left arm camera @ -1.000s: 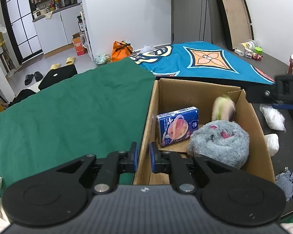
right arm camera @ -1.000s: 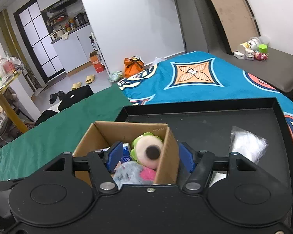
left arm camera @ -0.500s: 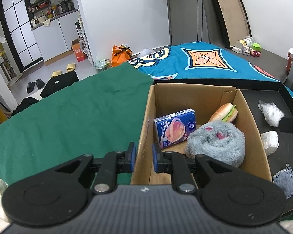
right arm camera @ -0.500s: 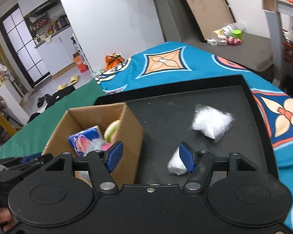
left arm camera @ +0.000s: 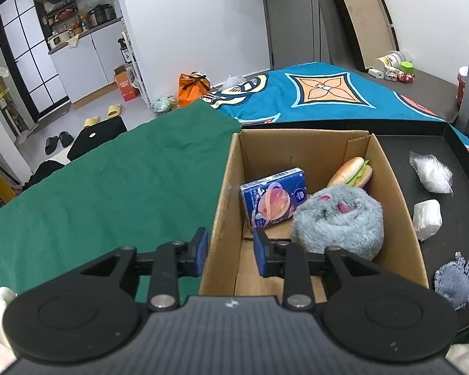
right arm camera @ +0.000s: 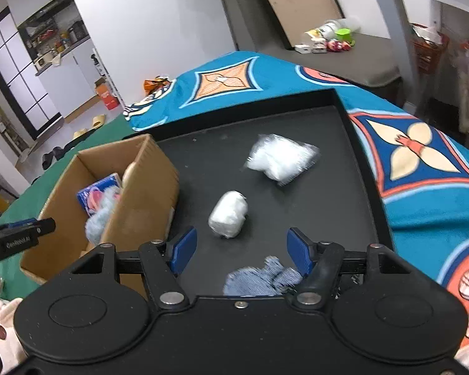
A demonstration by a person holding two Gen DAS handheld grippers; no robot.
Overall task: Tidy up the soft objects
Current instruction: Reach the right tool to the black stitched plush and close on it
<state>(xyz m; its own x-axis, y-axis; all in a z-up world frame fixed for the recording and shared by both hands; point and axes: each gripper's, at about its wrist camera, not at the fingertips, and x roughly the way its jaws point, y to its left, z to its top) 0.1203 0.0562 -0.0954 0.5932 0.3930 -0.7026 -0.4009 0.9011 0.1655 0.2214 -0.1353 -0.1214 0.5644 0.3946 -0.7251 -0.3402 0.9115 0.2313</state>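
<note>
1. Cardboard box (left arm camera: pixel 312 156), the landmark: it holds a grey plush toy (left arm camera: pixel 339 220), a blue packet (left arm camera: pixel 273 198) and a toy burger (left arm camera: pixel 351 172).
2. Left gripper (left arm camera: pixel 229 251): jaws opening astride the box's near-left wall, pads clear of it.
3. Right gripper (right arm camera: pixel 240 248): jaws wide apart, gripping nothing, over the black tray (right arm camera: pixel 344 168) right of the box.
4. On the tray beside the box: white wrapped bundle (right arm camera: pixel 228 214), clear bag (right arm camera: pixel 279 157), denim cloth (right arm camera: pixel 261 278).
</note>
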